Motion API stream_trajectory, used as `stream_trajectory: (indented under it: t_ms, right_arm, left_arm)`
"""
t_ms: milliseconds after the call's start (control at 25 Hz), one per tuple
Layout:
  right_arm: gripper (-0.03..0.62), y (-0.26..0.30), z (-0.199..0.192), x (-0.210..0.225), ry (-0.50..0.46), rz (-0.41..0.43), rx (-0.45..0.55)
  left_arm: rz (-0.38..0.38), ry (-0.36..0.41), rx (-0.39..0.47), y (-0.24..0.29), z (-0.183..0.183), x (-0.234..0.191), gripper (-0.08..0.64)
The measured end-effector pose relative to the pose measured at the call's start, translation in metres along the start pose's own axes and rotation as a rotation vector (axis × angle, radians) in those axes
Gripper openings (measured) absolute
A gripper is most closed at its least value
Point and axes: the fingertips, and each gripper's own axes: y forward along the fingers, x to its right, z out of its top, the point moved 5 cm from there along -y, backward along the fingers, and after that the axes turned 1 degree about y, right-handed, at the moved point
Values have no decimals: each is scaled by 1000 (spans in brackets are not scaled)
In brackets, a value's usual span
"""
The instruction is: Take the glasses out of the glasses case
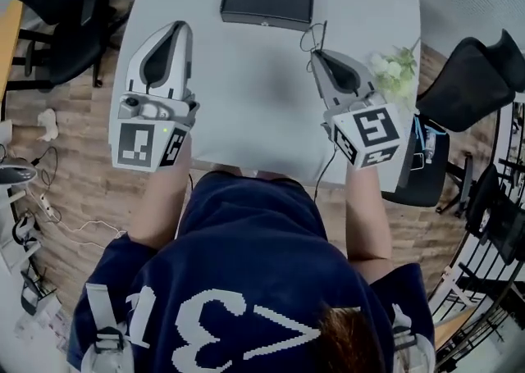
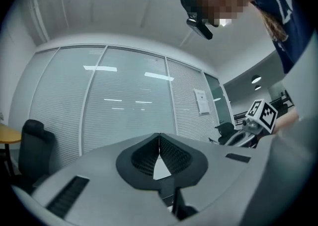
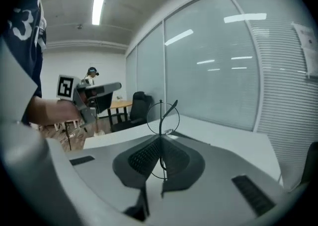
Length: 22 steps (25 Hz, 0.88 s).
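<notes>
Task stage, read left to right. The left hand-held gripper (image 1: 179, 29) is held above the counter (image 1: 246, 93) with its jaws brought together and nothing between them, as confirmed in the left gripper view (image 2: 159, 136). Ahead of both hand-held grippers, and between their lines of reach, the black glasses case (image 1: 267, 0) is seen lying flat on the counter, apparently with its lid down. The right hand-held gripper (image 1: 315, 54) is clamped on the thin wire-framed glasses (image 1: 325, 35), which are raised clear of the counter; in the right gripper view the frame (image 3: 160, 113) is shown standing up from the closed jaw tips (image 3: 160, 140). The removal is therefore judged done, and at most a setting-down of the glasses is left. A sprig of white flowers (image 1: 395, 68) is visible just right of the right hand-held gripper.

Only one lens ring and part of the frame can be made out. The case appears in neither gripper view, so its latch cannot be checked.
</notes>
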Motion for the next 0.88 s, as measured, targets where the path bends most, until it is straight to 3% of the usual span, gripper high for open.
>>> stream_trajectory:
  t_ms: [280, 440, 600, 720, 880]
  right_arm:
    - [26, 70, -110, -49, -34, 102, -415]
    - [26, 88, -169, -72, -48, 133, -582]
    - [28, 98, -203, -85, -75, 122, -652]
    - [29, 100, -208, -87, -99, 119, -675]
    - [55, 96, -172, -74, -63, 88, -570]
  left_arm:
    - [74, -39, -84, -48, -34, -28, 17]
    - [79, -68, -128, -64, -53, -30, 17]
    - [84, -82, -148, -73, -63, -32, 17]
    - [89, -85, -145, -75, -63, -34, 17]
    - [85, -76, -113, -70, -52, -38, 17]
